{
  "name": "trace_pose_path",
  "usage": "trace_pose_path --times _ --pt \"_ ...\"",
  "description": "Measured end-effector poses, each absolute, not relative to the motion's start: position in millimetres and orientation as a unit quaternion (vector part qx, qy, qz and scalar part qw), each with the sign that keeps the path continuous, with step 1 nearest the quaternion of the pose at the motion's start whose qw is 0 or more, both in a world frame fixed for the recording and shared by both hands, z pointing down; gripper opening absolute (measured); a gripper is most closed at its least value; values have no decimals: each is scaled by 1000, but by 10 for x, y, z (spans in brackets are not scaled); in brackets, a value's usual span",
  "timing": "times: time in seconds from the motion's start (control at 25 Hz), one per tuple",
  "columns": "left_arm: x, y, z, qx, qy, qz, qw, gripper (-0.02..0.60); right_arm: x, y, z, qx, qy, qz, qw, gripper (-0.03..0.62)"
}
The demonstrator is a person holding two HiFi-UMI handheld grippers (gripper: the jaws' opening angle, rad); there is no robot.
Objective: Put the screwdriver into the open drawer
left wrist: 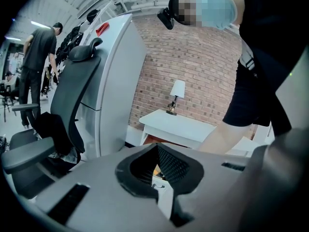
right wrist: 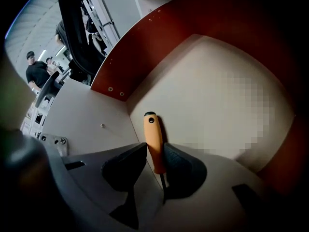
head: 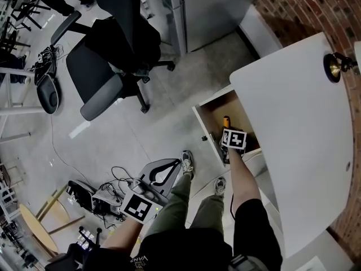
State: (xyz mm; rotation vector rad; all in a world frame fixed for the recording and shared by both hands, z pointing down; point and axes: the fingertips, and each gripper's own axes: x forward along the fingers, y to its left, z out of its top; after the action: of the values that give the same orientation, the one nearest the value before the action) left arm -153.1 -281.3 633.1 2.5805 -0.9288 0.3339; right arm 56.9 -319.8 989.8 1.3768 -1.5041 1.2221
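My right gripper (head: 227, 133) is down inside the open drawer (head: 210, 130), and its jaws are closed on the screwdriver (head: 226, 121). In the right gripper view the pads (right wrist: 179, 162) clamp the lower part of the orange handle (right wrist: 153, 141). Its black-capped end points away from me over the pale drawer bottom (right wrist: 212, 86), and a bit of dark shaft shows below the grip. The handle throws a close shadow on the bottom, but I cannot tell whether it touches. A reddish drawer wall (right wrist: 145, 47) runs along the far left.

From the head view the drawer sticks out to the left from under a white table (head: 293, 151), with a lamp (head: 336, 65) at the table's far right corner, by a brick wall (head: 304, 4).

My left gripper (head: 169, 168) hangs well apart from the drawer, low at my left, above the grey floor (head: 169, 106). Its jaws are together at the tips with nothing between them. The left gripper view looks past them to the table (left wrist: 178, 127) and the lamp (left wrist: 176, 94). A black chair (head: 107, 66) stands far left, and a person (left wrist: 38, 52) stands beyond it
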Motion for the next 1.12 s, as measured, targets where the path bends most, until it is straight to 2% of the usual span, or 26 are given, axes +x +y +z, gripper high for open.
trace_pose_path --times 0.6,0.88,1.12 --pt "-1464 -2762 6264 920 -327 113 185 6 535 -3232 9651 553 -600 471 336 115" --pt "-1380 -2746 6098 924 -325 100 173 6 471 -3218 9171 572 -626 446 286 84" --pt "-1269 -2697 5838 929 -323 91 156 6 345 -3120 8515 572 -669 409 240 26"
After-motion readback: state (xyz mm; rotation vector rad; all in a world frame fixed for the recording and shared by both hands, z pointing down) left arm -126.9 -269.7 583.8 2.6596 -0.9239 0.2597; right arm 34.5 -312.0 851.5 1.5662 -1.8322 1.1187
